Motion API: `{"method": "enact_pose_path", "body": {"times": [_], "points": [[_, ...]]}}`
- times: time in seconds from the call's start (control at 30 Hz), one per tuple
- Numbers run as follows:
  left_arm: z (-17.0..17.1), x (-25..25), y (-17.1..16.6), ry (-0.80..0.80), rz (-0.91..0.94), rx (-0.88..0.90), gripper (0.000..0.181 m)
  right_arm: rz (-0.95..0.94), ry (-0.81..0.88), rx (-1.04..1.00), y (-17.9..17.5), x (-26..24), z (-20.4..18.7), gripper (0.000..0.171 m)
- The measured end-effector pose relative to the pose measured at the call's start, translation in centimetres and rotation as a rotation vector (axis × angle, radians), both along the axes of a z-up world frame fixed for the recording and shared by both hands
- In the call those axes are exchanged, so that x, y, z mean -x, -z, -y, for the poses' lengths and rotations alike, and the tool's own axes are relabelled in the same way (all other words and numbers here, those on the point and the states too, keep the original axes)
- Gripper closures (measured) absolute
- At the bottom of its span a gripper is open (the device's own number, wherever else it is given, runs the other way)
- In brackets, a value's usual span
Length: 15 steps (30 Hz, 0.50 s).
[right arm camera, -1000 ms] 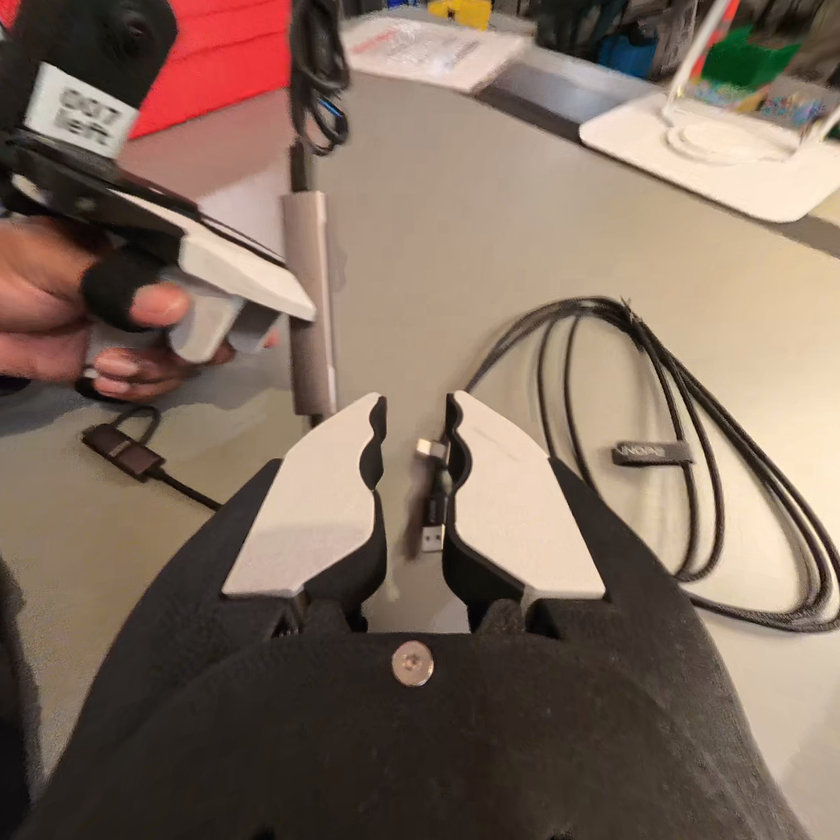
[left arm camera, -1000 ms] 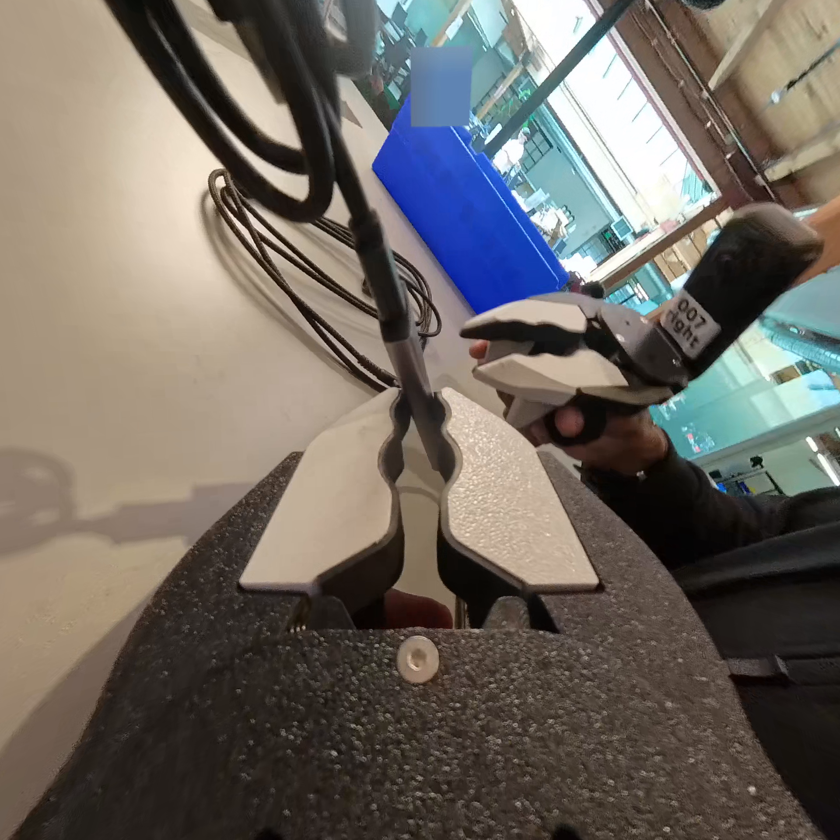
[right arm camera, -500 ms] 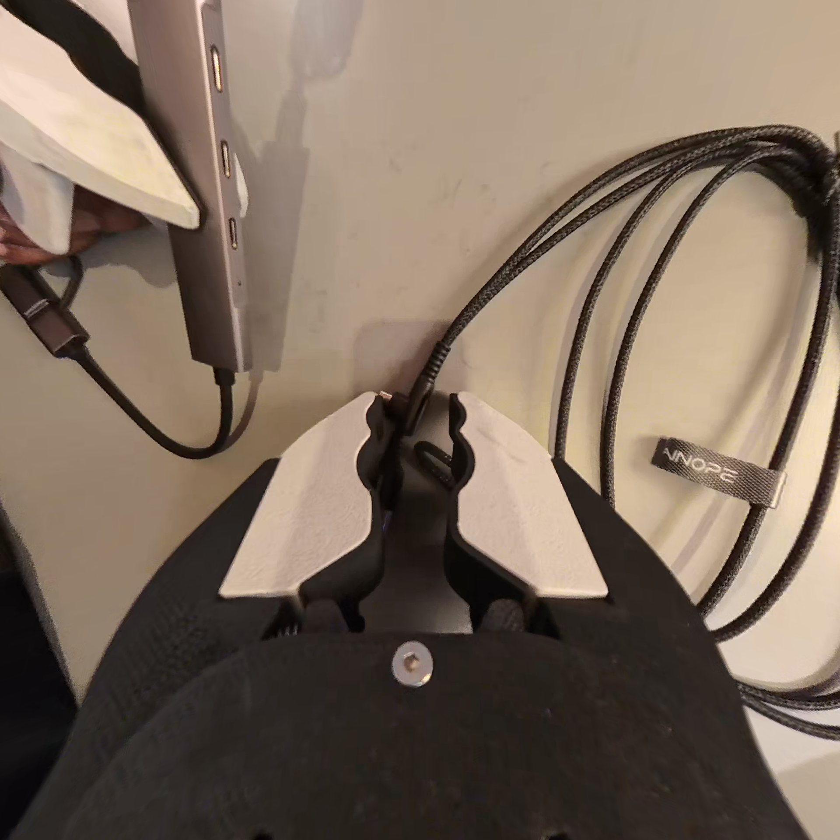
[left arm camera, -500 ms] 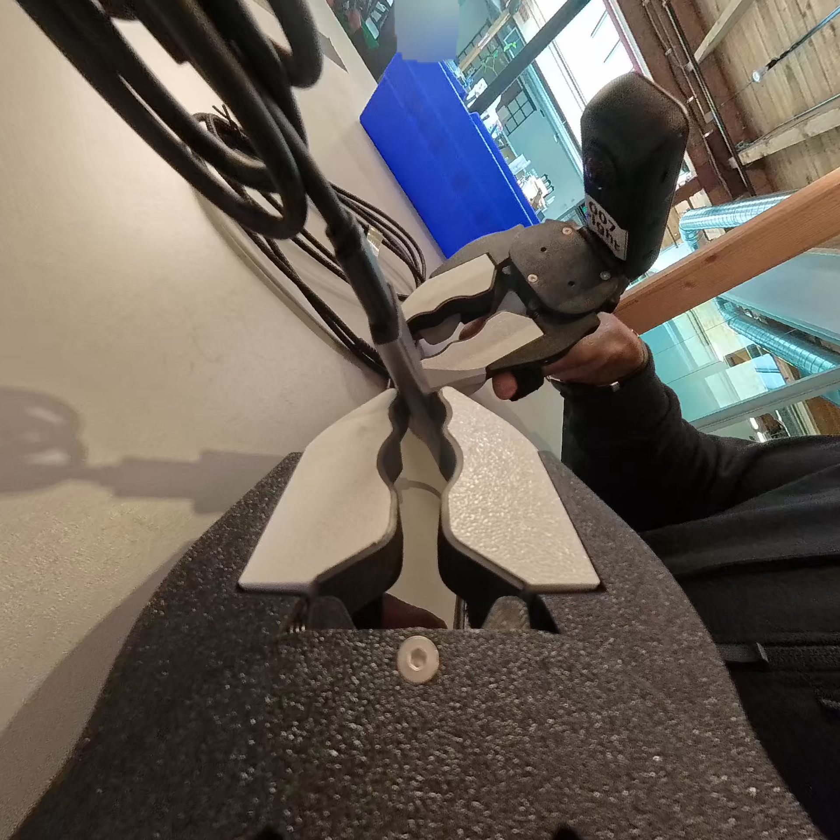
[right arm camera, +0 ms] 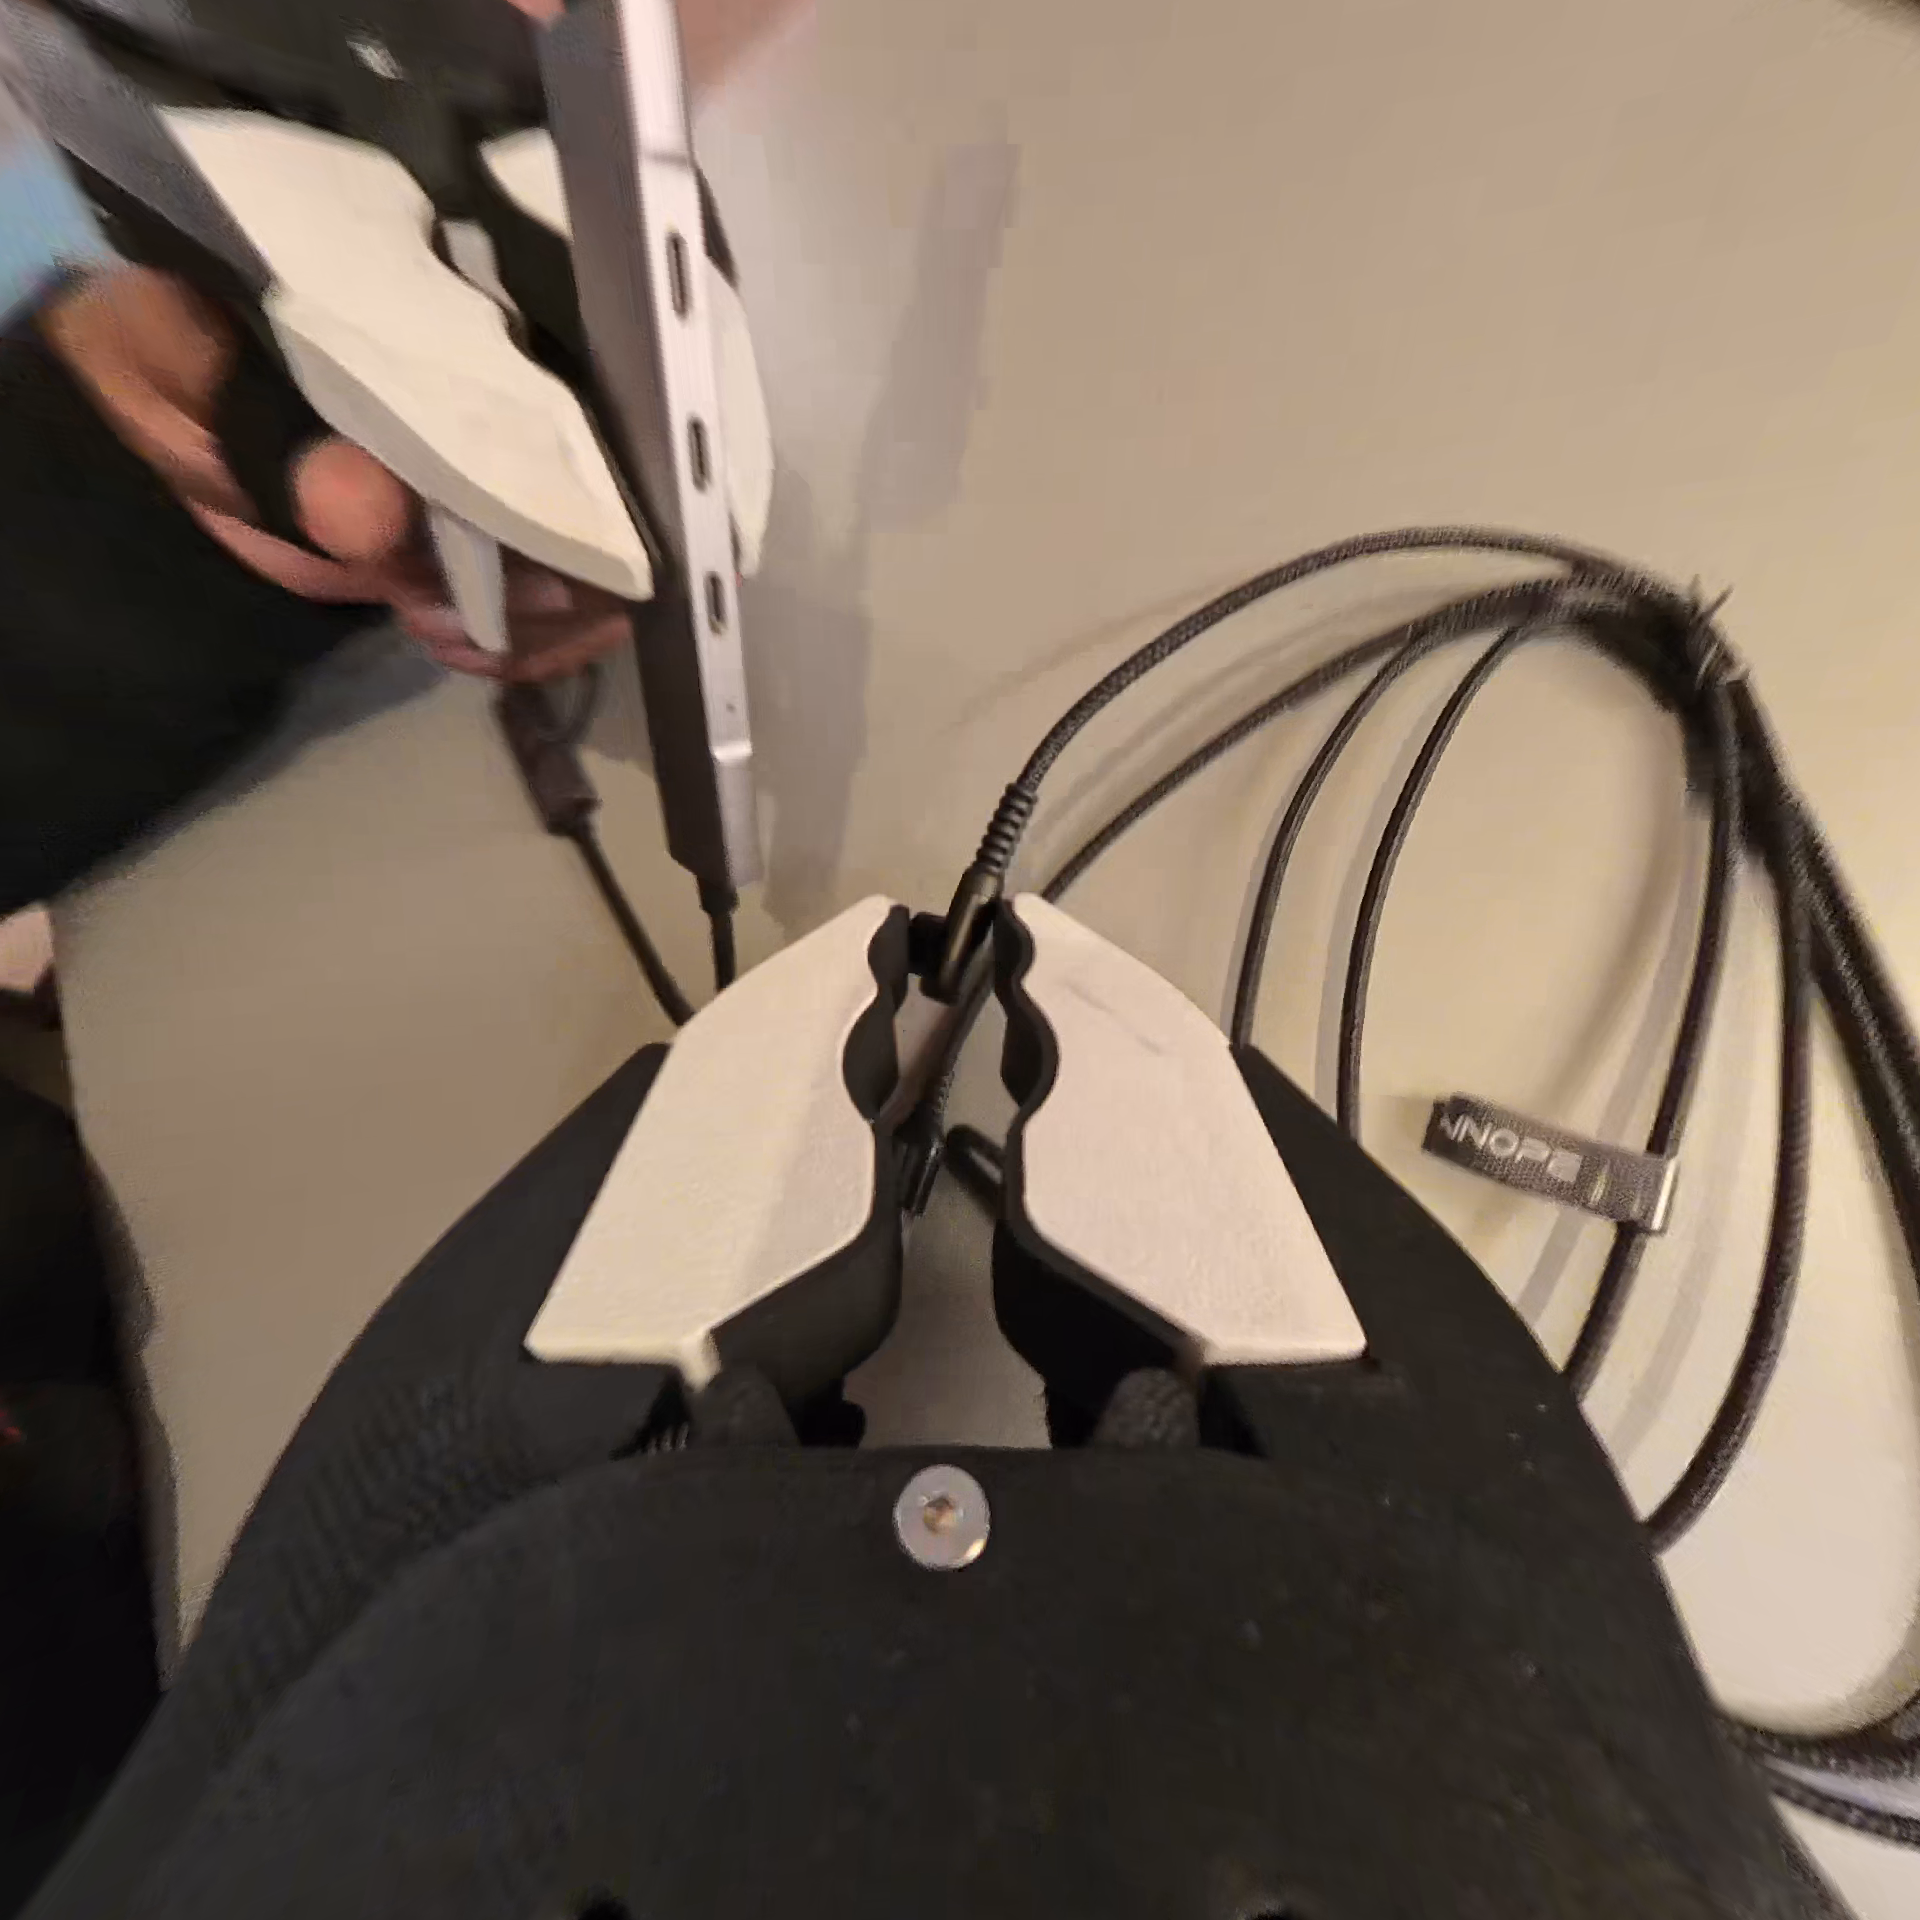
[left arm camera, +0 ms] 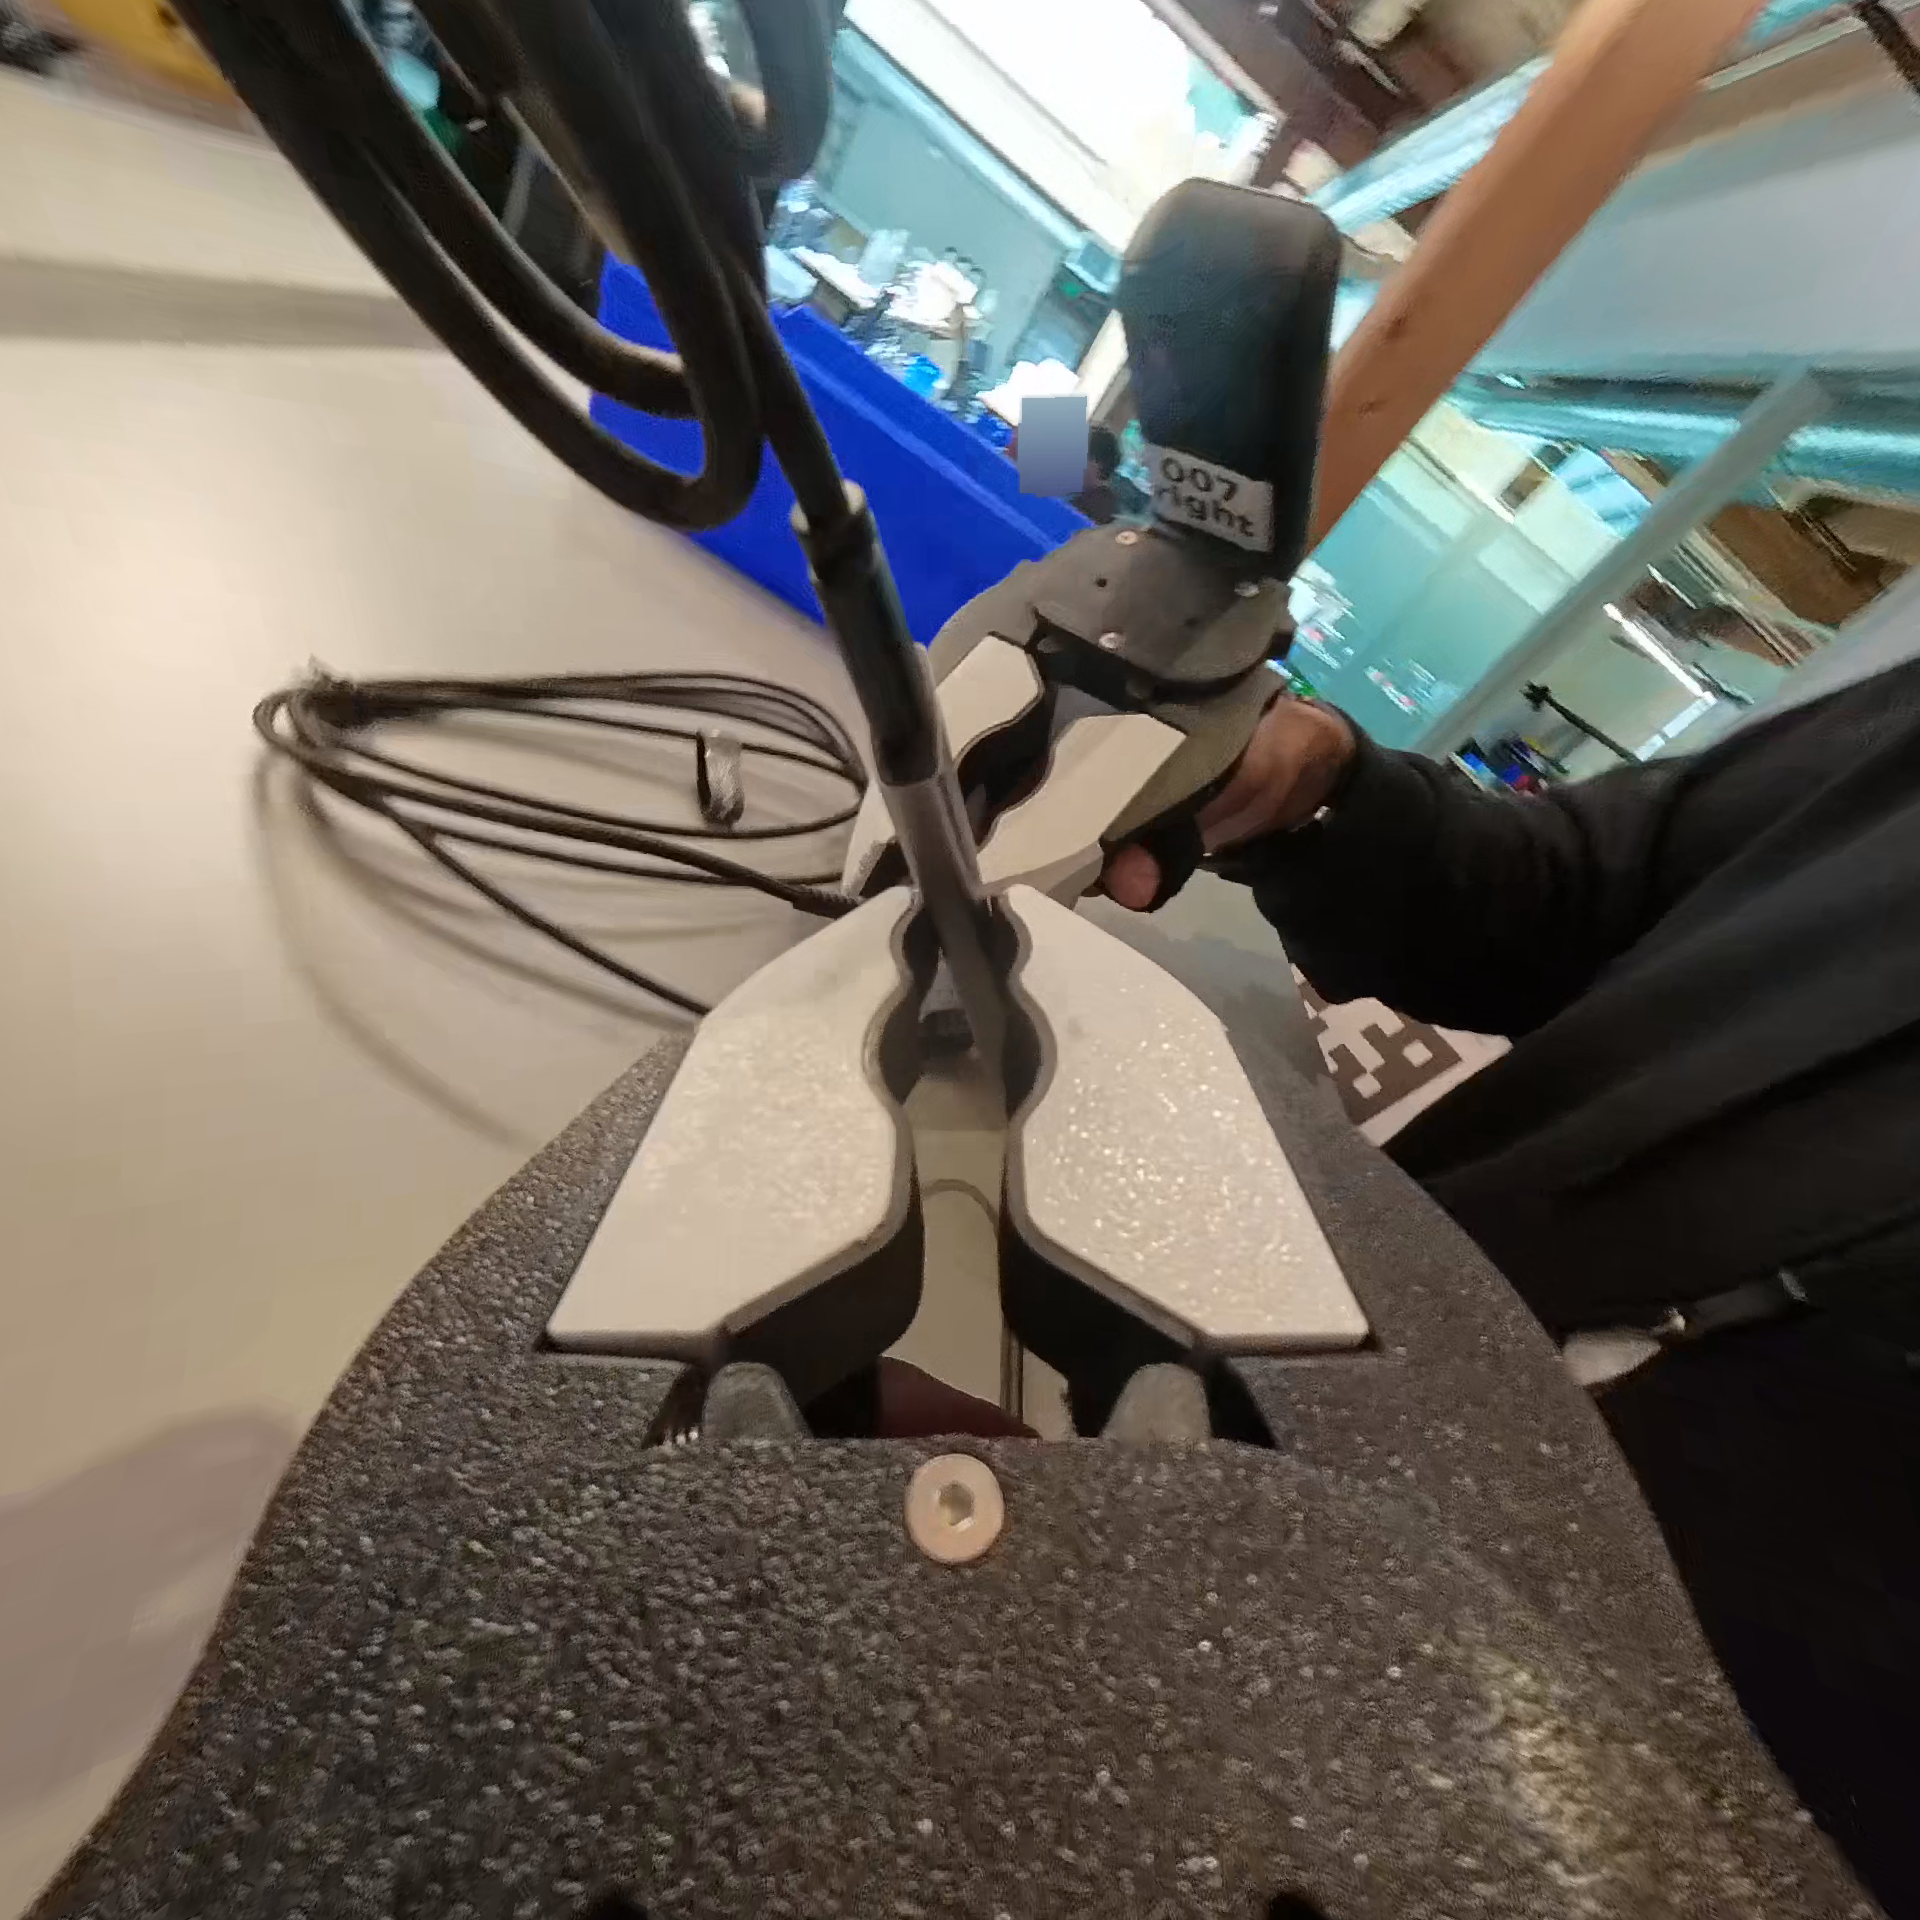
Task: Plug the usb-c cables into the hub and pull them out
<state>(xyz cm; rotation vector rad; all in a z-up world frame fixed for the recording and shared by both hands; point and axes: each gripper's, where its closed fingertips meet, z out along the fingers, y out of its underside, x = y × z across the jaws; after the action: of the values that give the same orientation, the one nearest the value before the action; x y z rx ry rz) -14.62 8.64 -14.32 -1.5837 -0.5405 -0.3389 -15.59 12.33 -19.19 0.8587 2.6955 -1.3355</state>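
My left gripper (left arm camera: pixel 961 920) is shut on the slim grey hub (left arm camera: pixel 948 857), held above the table; the hub's thick black cable (left arm camera: pixel 862 644) loops upward. In the right wrist view the hub (right arm camera: pixel 691 436) stands on edge at upper left in the left gripper (right arm camera: pixel 696 551), its row of ports facing right. My right gripper (right arm camera: pixel 951 920) is shut on the black plug (right arm camera: pixel 975 899) of the braided usb-c cable (right arm camera: pixel 1558 831), just below and right of the hub's lower end. The right gripper also shows in the left wrist view (left arm camera: pixel 961 821) just behind the hub.
The braided cable coil (left arm camera: pixel 540 748) lies on the beige table (left arm camera: pixel 260 1039), bound with a grey strap (right arm camera: pixel 1548 1164). A small black connector (right arm camera: pixel 561 774) lies under the hub. A blue bin (left arm camera: pixel 894 468) stands far back. A patterned marker sheet (left arm camera: pixel 1371 1049) lies by a dark sleeve. Across from one pair of fingers to the other is roughly 7 cm.
My right gripper came down over the cable plug and shut on it. The left gripper swung the hub so that it stands closer to the right gripper.
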Motion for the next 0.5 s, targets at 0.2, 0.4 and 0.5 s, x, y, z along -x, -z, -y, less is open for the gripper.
{"method": "enact_pose_path", "body": {"times": [0.2,0.4,0.5], "points": [[0.3,3.3,-0.5,0.084,-0.032,-0.090,0.171,-0.086,0.059,0.414,-4.6,3.8,2.0,0.156],[1.6,3.7,-1.8,0.056,-0.025,-0.205,0.171,-0.197,0.025,0.638,-6.2,4.5,3.2,0.156],[1.5,3.4,-1.7,0.059,-0.056,-0.189,0.171,-0.236,0.010,0.660,-6.8,4.5,3.2,0.157]]}}
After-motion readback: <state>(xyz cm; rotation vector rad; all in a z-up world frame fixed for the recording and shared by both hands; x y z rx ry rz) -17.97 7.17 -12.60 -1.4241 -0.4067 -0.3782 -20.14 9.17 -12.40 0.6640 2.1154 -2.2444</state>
